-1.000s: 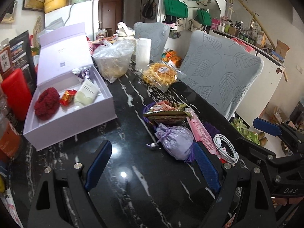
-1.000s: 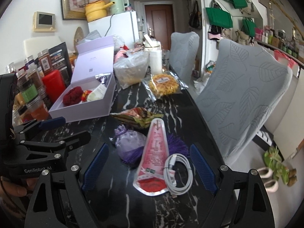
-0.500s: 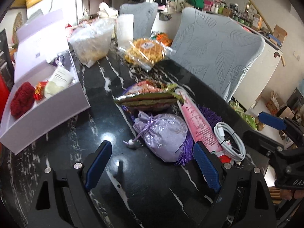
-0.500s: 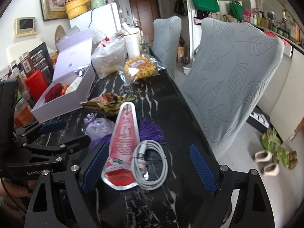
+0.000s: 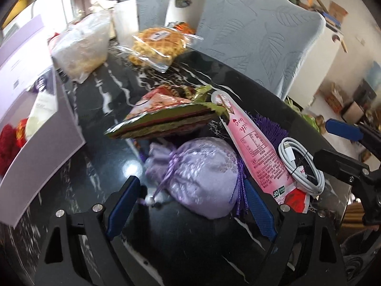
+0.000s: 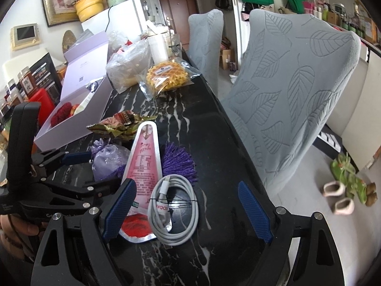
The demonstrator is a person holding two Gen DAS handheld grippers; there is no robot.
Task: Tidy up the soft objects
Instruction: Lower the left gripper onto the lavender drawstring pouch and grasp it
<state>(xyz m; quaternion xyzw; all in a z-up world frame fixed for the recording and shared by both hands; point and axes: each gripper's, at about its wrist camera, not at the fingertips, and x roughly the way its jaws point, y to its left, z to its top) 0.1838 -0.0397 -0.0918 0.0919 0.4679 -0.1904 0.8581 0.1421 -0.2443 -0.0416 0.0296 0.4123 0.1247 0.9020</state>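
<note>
1. So the key thing here: the lilac drawstring pouch (image 5: 202,174) sits right ahead of the left gripper (image 5: 190,205), basically framed between its two blue pads. It bulges toward the right pad, looks about touching it or the purple fringe there, while the left pad has a gap with only the pouch's cord and bead lying in it.

2. The pouch's long axis runs diagonally, tied neck up and left, fat end down toward the right pad. My guess is a squeeze would catch the body, not the neck.

3. Left jaws are wide open, nothing gripped yet. Right gripper (image 6: 188,209) is wide open too, holding nothing.

4. The right gripper is lined up on different stuff: the coiled white cable (image 6: 173,207) lies between its pads, on top of the pink tapered packet (image 6: 144,159). The pouch is off to its left, past the packet, so the left hand is clearly the nearer one.

5. Pouch is on the black marble counter (image 5: 95,109), tucked just below the crumpled snack wrapper (image 5: 166,116) and beside the pink packet, with a purple tassel (image 6: 178,159) under it.

6. The open lilac box (image 6: 78,128), likely the destination, sits up-left, well apart.
</note>
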